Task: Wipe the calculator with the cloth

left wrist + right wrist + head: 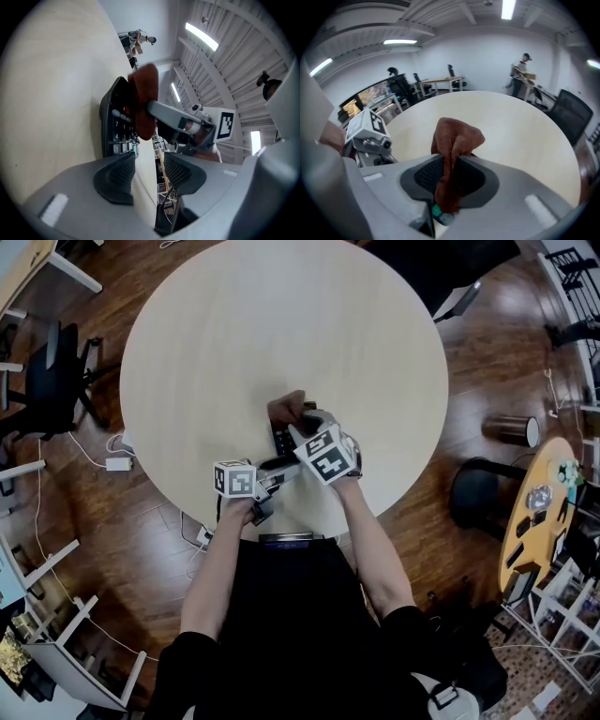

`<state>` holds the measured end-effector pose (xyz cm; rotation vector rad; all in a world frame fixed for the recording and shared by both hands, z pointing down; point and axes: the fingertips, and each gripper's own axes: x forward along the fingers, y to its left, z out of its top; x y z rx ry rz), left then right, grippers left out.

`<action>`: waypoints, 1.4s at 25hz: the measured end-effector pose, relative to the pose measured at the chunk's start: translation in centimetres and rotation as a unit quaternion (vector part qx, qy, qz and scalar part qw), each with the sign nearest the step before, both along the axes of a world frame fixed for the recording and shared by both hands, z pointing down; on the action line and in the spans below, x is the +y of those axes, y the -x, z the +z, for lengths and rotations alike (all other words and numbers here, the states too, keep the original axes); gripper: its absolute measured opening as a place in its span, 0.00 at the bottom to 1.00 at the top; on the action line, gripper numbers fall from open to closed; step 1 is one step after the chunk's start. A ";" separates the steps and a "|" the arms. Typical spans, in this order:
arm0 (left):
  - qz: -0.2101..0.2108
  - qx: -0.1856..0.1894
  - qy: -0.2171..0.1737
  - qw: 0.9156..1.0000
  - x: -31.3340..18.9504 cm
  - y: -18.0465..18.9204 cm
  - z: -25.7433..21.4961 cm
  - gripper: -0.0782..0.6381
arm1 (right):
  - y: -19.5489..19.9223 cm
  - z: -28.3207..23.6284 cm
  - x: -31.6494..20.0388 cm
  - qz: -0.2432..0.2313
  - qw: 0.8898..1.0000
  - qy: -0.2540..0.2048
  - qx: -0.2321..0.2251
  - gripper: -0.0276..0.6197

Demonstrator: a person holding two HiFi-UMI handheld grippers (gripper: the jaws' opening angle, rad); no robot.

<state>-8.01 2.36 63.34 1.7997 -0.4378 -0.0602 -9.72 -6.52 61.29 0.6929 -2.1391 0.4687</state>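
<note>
Head view places the calculator flat on the round desk, toward 6 o'clock and close to the edge nearest the person. The brown cloth is bunched at its 12 o'clock end.

The right hand-held gripper is seen clenched on a gathered fold of the cloth, which stands up past the jaws as a loose tuft. A teal key shows just beneath.

The left hand-held gripper is released. Its 2 jaws stand apart with only bare desk between them, and the calculator's near end lies just beyond 1 jaw tip.

The calculator is judged to be light, stiff plastic that is likely to skate on the smooth desk when rubbed. It would best be steadied by its near end or side edges, clear of the keys and display. The cloth is judged to be soft and limp, so it is best taken by a bunched fold, as it is held now.

White digits are printed on the dark keys, with a 7 and a 4 just legible. No brand name can be made out. The cubes carry only black-and-white square markers.
</note>
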 end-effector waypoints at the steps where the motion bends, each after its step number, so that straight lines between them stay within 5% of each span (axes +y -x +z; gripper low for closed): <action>1: 0.000 -0.001 0.000 1.000 0.0 0.0 0.1 0.38 | 1.7 0.1 0.7 -0.036 0.999 -0.001 0.004 0.18; 4: -0.001 -0.001 0.003 1.000 0.1 -0.5 0.1 0.38 | 1.6 1.4 0.9 -0.046 0.999 0.014 0.014 0.18; 8: 0.001 -0.003 0.002 1.000 0.0 -0.8 0.0 0.38 | -4.6 1.8 -1.4 0.056 0.998 0.039 -0.009 0.18; 14: 0.002 -0.003 0.000 1.000 -0.1 -0.9 -0.1 0.38 | -13.3 3.0 -3.1 0.153 0.987 0.042 0.034 0.18; 19: 0.022 -0.016 -0.019 0.999 1.1 0.2 -0.7 0.38 | -4.4 -0.6 -0.3 -0.017 1.000 -0.008 0.013 0.18; 23: 0.004 -0.017 -0.019 1.000 2.0 2.2 -1.1 0.38 | 0.4 1.4 1.2 -0.108 0.990 -0.042 0.083 0.18; 29: -0.056 -0.007 -0.012 0.998 4.1 7.4 -1.6 0.38 | -0.2 4.1 8.9 -0.203 0.967 -0.035 0.149 0.18; 32: -0.083 -0.002 -0.006 0.997 5.2 9.9 -1.4 0.38 | -0.6 4.2 11.1 -0.221 0.964 0.001 0.148 0.18; 35: -0.106 0.004 -0.006 0.994 5.8 11.1 -1.7 0.38 | 0.7 1.9 6.6 -0.169 0.977 -0.036 0.121 0.18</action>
